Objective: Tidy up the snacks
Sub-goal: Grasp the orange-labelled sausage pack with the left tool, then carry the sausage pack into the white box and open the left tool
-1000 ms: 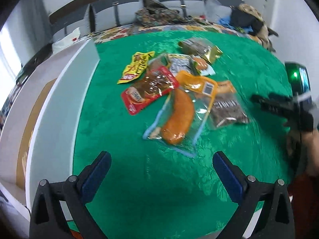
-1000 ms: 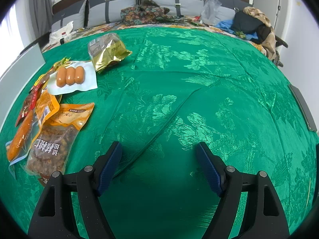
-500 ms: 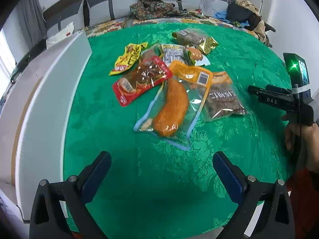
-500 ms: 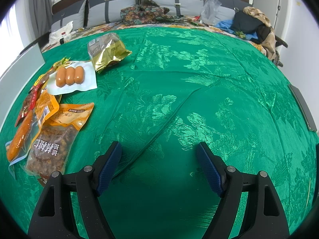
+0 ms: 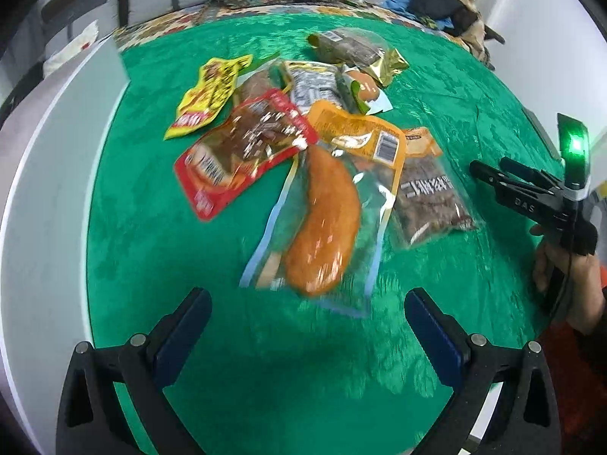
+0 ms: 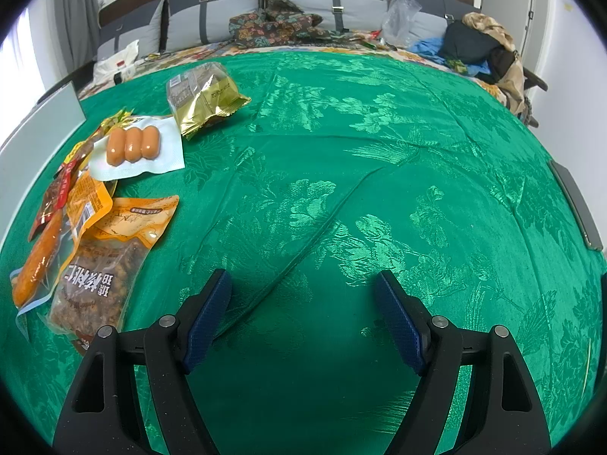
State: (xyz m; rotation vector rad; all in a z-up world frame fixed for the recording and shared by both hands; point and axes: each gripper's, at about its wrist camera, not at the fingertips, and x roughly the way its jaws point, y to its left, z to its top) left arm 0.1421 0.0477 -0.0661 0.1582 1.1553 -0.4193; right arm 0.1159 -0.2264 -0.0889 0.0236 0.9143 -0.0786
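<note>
Several snack packs lie in a heap on the green cloth (image 5: 265, 379). A clear pack with an orange drumstick (image 5: 322, 227) lies nearest my left gripper (image 5: 307, 299), which is open and empty just short of it. Around it lie a red pack (image 5: 242, 151), a yellow pack (image 5: 208, 94), a brown nut pack (image 5: 428, 193) and a gold pack (image 5: 356, 49). My right gripper (image 6: 303, 288) is open and empty over bare cloth; it also shows at the right of the left wrist view (image 5: 531, 193). A three-sausage pack (image 6: 132, 146) and the nut pack (image 6: 102, 265) lie to its left.
A white box wall (image 5: 49, 208) runs along the left of the cloth. A dark flat object (image 6: 576, 204) lies at the right table edge. Behind the table is a sofa with clothes and bags (image 6: 481, 45).
My left gripper has moved forward and closer to the snack heap; the drumstick pack now sits just ahead of its fingertips. The right gripper has stayed still.
</note>
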